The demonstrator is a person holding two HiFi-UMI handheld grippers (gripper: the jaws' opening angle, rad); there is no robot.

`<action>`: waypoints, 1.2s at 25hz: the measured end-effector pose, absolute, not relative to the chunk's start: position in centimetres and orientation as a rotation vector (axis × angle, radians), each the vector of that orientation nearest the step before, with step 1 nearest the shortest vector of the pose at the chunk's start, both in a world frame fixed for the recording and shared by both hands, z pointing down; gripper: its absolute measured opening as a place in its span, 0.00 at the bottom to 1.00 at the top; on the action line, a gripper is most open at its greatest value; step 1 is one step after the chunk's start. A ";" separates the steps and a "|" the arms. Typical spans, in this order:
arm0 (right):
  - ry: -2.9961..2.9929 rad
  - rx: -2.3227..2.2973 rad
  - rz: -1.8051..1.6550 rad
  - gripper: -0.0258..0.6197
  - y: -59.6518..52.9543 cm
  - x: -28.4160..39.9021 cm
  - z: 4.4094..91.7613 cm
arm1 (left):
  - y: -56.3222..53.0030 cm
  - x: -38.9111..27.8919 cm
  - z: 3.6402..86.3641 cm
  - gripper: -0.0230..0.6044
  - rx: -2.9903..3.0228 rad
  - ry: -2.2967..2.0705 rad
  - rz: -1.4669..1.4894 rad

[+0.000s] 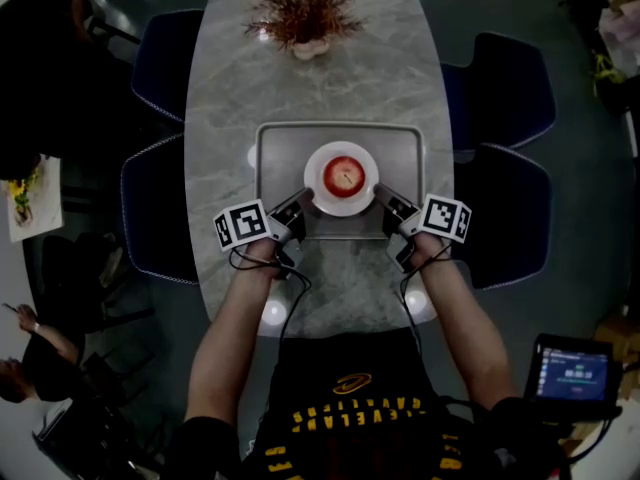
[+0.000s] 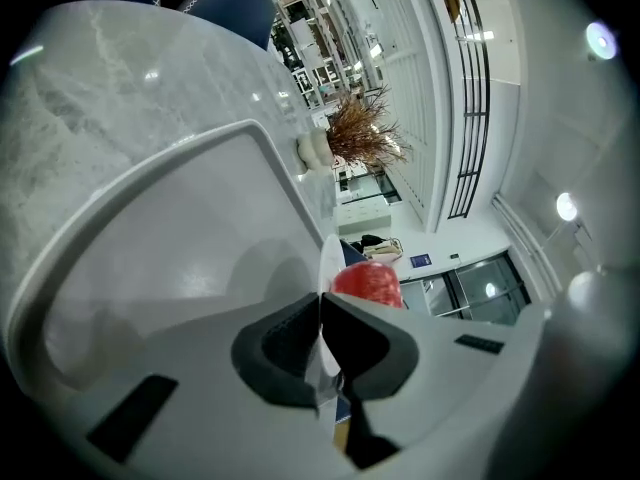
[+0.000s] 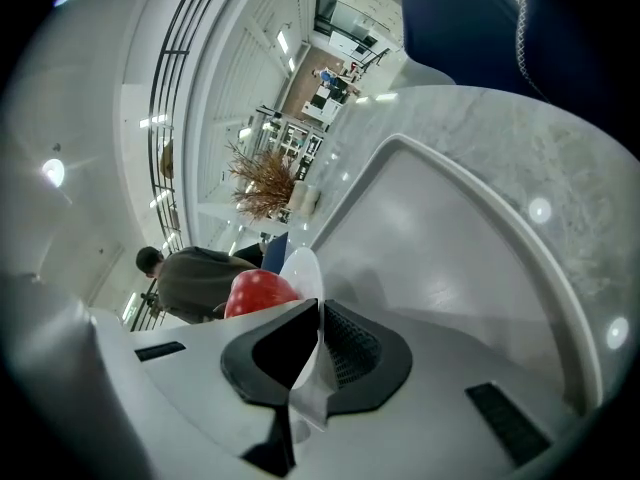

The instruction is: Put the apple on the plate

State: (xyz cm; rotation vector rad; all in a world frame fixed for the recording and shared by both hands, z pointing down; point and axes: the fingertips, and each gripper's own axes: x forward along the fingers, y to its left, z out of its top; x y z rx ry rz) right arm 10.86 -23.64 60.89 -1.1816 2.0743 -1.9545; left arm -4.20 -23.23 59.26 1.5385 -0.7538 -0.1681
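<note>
A red apple (image 1: 343, 175) lies on a white plate (image 1: 318, 164) over the middle of a grey tray (image 1: 278, 156). My left gripper (image 1: 306, 198) is shut on the plate's near left rim, my right gripper (image 1: 378, 192) on its near right rim. In the left gripper view the plate's rim (image 2: 325, 268) runs edge-on between the dark pads (image 2: 285, 353) of the left gripper (image 2: 322, 348), with the apple (image 2: 368, 282) just behind. In the right gripper view the rim (image 3: 303, 268) sits likewise between the right gripper's (image 3: 318, 353) pads (image 3: 350, 353), the apple (image 3: 258, 291) to the left.
The tray rests on a grey marble table (image 1: 225, 98). A dried plant in a pale pot (image 1: 305, 13) stands at the far end. Dark blue chairs (image 1: 510, 88) flank both sides. A small screen (image 1: 573, 373) is at lower right; a seated person (image 1: 30, 343) at lower left.
</note>
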 end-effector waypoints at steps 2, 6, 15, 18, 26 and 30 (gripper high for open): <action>2.099 -1.176 -1.948 0.08 -23.8 10.8 61.3 | -23.2 -4.2 59.8 0.06 1.529 -0.755 -0.156; 2.143 -1.189 -1.951 0.08 -23.8 10.6 61.6 | -23.0 -4.2 60.5 0.06 1.507 -0.771 -0.124; 2.152 -1.275 -1.991 0.09 -24.3 10.6 62.8 | -23.6 -4.2 61.6 0.06 1.462 -0.796 -0.063; 2.171 -1.290 -1.991 0.09 -24.1 10.3 63.0 | -23.5 -4.5 62.0 0.06 1.451 -0.802 -0.048; 2.191 -1.331 -2.001 0.09 -23.9 10.4 63.6 | -23.5 -4.4 62.7 0.06 1.426 -0.828 -0.009; 2.199 -1.339 -2.000 0.09 -23.8 10.3 63.5 | -23.5 -4.4 62.9 0.06 1.417 -0.849 0.026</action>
